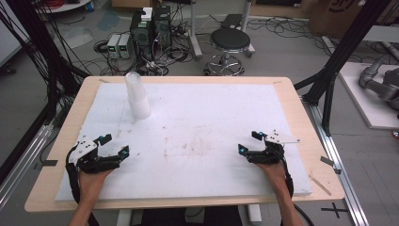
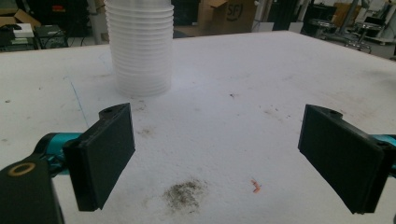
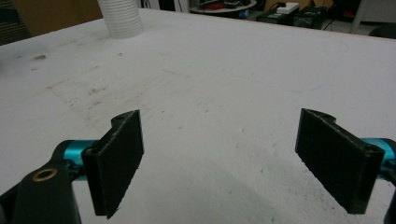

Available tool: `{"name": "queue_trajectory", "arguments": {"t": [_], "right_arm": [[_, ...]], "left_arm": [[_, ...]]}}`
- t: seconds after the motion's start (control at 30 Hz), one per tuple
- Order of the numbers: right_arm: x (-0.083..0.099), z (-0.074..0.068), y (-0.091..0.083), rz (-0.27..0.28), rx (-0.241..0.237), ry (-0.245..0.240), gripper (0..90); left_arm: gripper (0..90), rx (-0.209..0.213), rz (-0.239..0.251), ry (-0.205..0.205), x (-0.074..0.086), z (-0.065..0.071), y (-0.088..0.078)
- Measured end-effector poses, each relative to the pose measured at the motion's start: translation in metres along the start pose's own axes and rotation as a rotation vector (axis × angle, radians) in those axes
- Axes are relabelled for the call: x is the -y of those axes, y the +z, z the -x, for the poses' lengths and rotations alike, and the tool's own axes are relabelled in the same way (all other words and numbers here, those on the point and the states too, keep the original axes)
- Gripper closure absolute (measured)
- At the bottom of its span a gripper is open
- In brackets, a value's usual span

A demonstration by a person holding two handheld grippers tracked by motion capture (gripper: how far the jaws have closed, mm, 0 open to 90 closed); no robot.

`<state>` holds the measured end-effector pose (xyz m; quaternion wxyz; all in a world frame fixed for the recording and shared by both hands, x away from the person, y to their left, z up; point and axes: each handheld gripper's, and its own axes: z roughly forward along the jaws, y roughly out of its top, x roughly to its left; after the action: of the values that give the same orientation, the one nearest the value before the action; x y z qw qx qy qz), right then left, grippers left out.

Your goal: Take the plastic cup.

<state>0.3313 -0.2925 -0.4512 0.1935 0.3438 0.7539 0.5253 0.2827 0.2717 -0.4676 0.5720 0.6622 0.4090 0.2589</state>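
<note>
- Cup stack stands upright at eleven o'clock on the tabletop.
- We judge it light, thin, crushable; grip the sides low, gently.
- Left tool and right tool: jaws apart, empty.

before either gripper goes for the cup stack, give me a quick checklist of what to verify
1. Left gripper jaws open with nothing between them: ok.
2. Right gripper jaws open with nothing between them: ok.
3. Cup stack upright on the white mat, toward its far left: ok.
4. Mat between left gripper and stack free of obstacles, only dirt smudges: ok.
5. Both grippers apart from the stack, nothing touching it: ok.
6. Number of cups, and whether the top one lifts freely: cannot tell.
</note>
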Motion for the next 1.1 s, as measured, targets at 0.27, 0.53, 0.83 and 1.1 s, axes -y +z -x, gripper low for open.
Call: {"name": "queue_trajectory", "arguments": {"t": [0.27,0.53,0.83,1.1], "right_arm": [[0.0,0.001,0.0,0.003,-0.012,0.011,15.2],[0.0,0.0,-0.001,0.009,-0.006,0.001,15.3],[0.0,0.002,0.0,0.003,-0.012,0.014,15.3],[0.0,0.003,0.0,-0.001,-0.018,0.021,15.3]], "left_arm": [[10.7,-0.001,-0.004,0.006,0.0,0.0,0.0],[10.7,-0.001,-0.008,0.008,0.0,0.0,0.001],[10.8,0.018,-0.003,-0.005,-0.001,-0.001,0.0],[10.6,0.059,0.043,0.003,-0.026,-0.008,-0.007]]}}
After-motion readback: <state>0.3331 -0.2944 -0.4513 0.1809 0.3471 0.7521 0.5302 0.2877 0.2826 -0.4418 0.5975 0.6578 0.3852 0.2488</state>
